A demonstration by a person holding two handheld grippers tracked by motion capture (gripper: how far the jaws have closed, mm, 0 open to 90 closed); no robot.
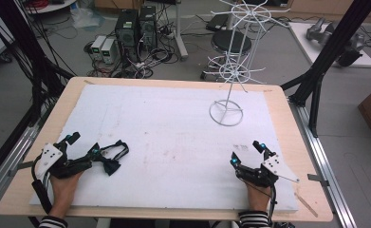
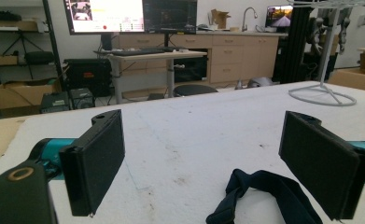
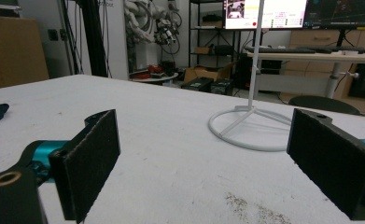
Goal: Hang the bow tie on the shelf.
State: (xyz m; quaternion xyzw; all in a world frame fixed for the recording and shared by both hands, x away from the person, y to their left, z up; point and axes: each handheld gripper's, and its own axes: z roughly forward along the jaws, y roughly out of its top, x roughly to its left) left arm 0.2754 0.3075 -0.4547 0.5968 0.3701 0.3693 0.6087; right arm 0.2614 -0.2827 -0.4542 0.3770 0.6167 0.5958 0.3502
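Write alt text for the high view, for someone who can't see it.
A person's two hands rest handheld grippers on a white foam board covering a wooden table: the left gripper, jaws open, sits beside a dark bow tie with its strap, and the right gripper is open and empty. A white wire display rack stands toward the far right.

My work surface (image 1: 287,142): pale wood under a big white foam sheet (image 1: 173,137).

On the sheet I see a white wire rack (image 1: 227,113) standing on its ring base near the far right corner, and a dark bow tie (image 1: 111,159) with its strap lying near the front left corner. A dark speckled smudge (image 1: 240,147) marks the sheet toward the front right.
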